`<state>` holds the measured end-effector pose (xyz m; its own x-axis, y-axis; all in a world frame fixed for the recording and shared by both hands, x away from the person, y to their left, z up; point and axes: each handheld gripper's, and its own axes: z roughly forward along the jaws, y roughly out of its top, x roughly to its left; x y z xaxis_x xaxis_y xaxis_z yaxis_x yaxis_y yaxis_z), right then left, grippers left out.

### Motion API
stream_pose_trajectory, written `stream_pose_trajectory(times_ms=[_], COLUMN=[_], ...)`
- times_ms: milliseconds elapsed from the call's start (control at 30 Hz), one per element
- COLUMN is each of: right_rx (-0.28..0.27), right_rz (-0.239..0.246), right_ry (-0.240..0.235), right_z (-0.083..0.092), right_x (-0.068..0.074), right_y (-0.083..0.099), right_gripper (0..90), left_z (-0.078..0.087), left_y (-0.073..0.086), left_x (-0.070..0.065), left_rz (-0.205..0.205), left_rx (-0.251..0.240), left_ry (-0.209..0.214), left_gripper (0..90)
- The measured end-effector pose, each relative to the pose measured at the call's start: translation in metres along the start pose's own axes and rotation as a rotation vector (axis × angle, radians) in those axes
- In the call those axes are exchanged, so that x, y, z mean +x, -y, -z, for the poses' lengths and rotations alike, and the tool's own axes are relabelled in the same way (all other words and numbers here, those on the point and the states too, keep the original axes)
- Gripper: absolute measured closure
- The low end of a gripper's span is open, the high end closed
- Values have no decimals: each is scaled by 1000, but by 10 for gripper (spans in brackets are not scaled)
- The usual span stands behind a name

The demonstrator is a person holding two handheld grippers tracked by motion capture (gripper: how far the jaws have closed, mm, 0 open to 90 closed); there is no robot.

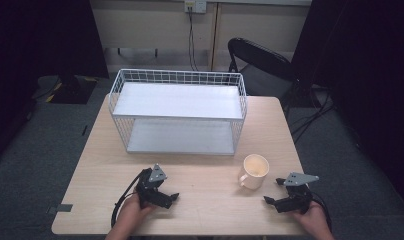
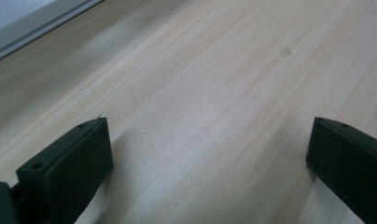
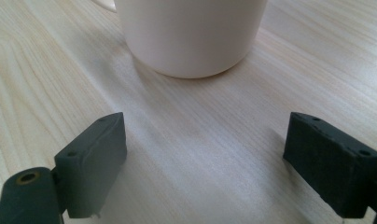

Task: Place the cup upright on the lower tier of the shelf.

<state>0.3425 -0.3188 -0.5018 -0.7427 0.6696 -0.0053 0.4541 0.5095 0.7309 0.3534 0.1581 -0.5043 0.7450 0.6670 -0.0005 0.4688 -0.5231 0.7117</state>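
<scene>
Cream mug (image 1: pixel 254 171): upright on table (image 1: pixel 205 200), at ten o'clock from right gripper (image 1: pixel 271 190), apart. Likely rigid, glazed-slick, breakable, moderately heavy; best gripped across wall. Right and left gripper (image 1: pixel 175 196) jaws spread, empty.

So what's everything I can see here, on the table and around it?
table: one, pale wood, centre.
rack: one, white wire with two shelves, on the table's far half.
mug: one, cream, upright, on the table in front of the right gripper, apart from it.
chair: one, black, behind the table at right.
socket: one, on the back wall, with a cable hanging down.
left gripper: one, black, open, near the table's front edge.
right gripper: one, black, open, pointing at the mug.
hands: two, holding the grippers.
</scene>
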Motion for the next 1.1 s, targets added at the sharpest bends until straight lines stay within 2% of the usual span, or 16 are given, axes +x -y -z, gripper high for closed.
stream_pose_trajectory(times_ms=[233,367,400,567,767,900,933,1100], right_rx=[-1,26,55,53,76,69,65,72], right_rz=[-17,-30,-35,-62,-34,-38,-49,-57], right_ry=[18,19,15,-25,-13,-12,-24,-23], right_z=[1,2,3,9,20,30,35,42], right_x=[1,1,0,-2,-4,-7,-9,-13], right_y=[1,-2,-6,-18,-33,-44,-51,-61], right_gripper=[124,137,155,175,183,185,185,191], left_z=[0,0,0,0,0,0,0,0], left_y=[0,0,0,0,0,0,0,0], left_x=[0,0,0,0,0,0,0,0], left_rz=[0,0,0,0,0,0,0,0], left_rx=[0,0,0,0,0,0,0,0], left_ry=[0,0,0,0,0,0,0,0], left_gripper=[0,0,0,0,0,0,0,0])
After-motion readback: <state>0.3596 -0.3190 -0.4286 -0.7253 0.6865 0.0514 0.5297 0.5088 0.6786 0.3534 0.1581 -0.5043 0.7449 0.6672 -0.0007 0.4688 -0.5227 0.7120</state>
